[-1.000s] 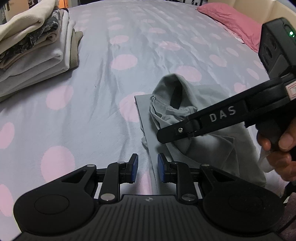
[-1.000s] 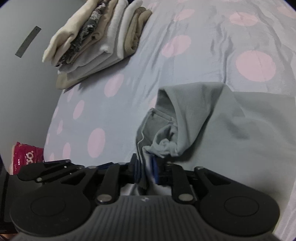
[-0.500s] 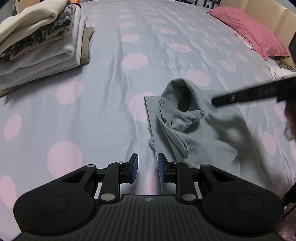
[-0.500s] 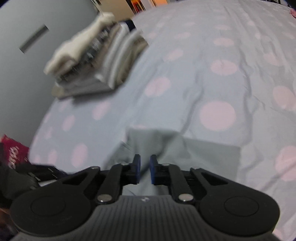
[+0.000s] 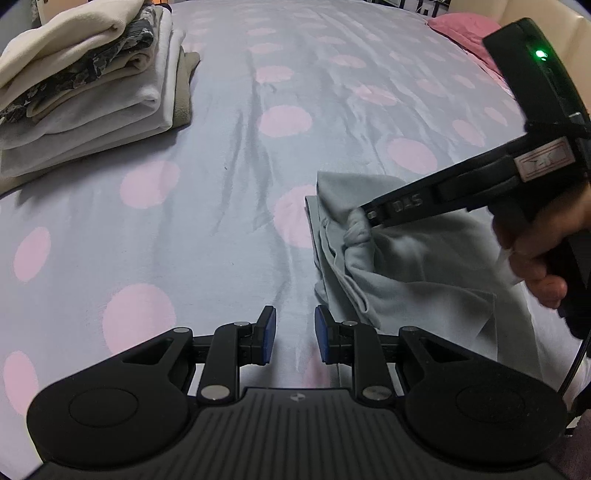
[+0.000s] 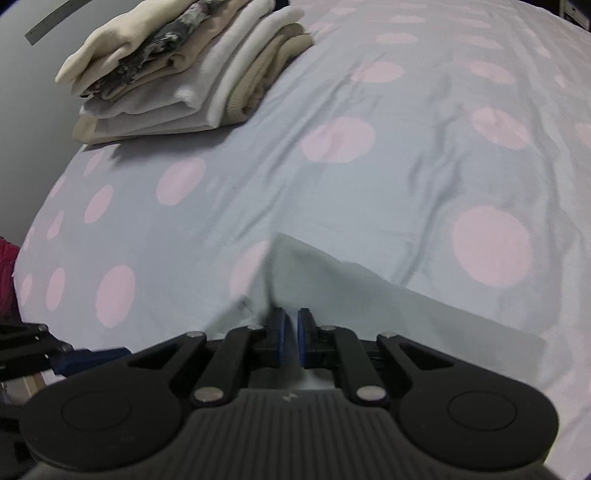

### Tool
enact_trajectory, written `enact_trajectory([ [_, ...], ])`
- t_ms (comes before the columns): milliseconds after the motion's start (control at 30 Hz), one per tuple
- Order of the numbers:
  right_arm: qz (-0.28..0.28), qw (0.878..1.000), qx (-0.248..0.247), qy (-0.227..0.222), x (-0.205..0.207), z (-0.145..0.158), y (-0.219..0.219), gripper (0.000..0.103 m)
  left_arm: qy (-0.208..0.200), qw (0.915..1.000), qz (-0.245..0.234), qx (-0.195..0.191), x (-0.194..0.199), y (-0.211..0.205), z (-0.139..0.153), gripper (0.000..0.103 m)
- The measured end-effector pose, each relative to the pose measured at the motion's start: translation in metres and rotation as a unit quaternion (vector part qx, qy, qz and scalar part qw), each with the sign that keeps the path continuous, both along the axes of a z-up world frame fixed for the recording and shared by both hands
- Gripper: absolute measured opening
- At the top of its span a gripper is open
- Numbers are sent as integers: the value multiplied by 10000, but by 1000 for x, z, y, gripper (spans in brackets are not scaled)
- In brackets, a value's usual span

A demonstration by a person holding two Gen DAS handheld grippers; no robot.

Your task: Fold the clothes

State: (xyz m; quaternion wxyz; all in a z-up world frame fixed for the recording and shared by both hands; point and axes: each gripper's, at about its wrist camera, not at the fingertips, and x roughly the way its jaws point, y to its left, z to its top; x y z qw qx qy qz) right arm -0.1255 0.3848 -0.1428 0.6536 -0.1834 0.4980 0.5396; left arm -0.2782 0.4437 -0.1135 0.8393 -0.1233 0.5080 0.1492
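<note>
The grey garment [image 5: 413, 258] is lying half-folded near the edge of the spotted bed [image 5: 229, 177], well apart from the stack of folded clothes [image 5: 85, 85] at the far left corner. What is changing is on its bunched edge: a second ago the right tool [image 5: 364, 218] was reaching in with its jaws a little apart beside the crumpled fabric, half a second ago it was swinging away over the bed, and now it is back with its jaws nearly closed, pinching that twisted bunch of cloth. By my reading, this means a fresh grip is being taken so the loose flap can be pulled over for the next fold.

The left tool [image 5: 291, 334] is hovering just beside the garment's near corner, its blue pads partly open with only bedsheet showing between them; it is gripping nothing.

The left wrist view is showing the pinch itself, the person's hand [image 5: 535, 258] on the handle, and the pink pillow [image 5: 465, 29] beyond. The right wrist view is blurred and is hiding the bunch behind its own pads [image 6: 276, 330], showing only flat grey cloth ahead.
</note>
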Motion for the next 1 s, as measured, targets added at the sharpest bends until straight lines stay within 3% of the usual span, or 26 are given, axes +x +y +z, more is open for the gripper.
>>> enact_trajectory([
  [233,91,9985,344,414,2,12,-8,11,-134,9998,5,-118,1,0,6,21],
  [367,85,9982,506,324,14,27,-48,17,-268,9991,-57,-334,-2,-5,11,21],
  [500,-62,9962,660,565,25,30,-103,39,-339,9983,-108,-456,-5,-14,13,21],
  [733,-361,9907,889,963,9,5,-164,39,-412,9974,-38,-591,-17,-29,18,21],
  [833,-427,9863,1139,1116,-4,-3,-166,28,-471,9961,210,-710,-26,-28,17,21],
  [867,-386,9859,1206,1090,-10,-3,-166,3,-474,9956,290,-751,-29,-27,16,21],
  [1000,-76,9798,1609,1187,-35,10,-167,4,-495,9943,512,-791,-39,-20,15,21],
])
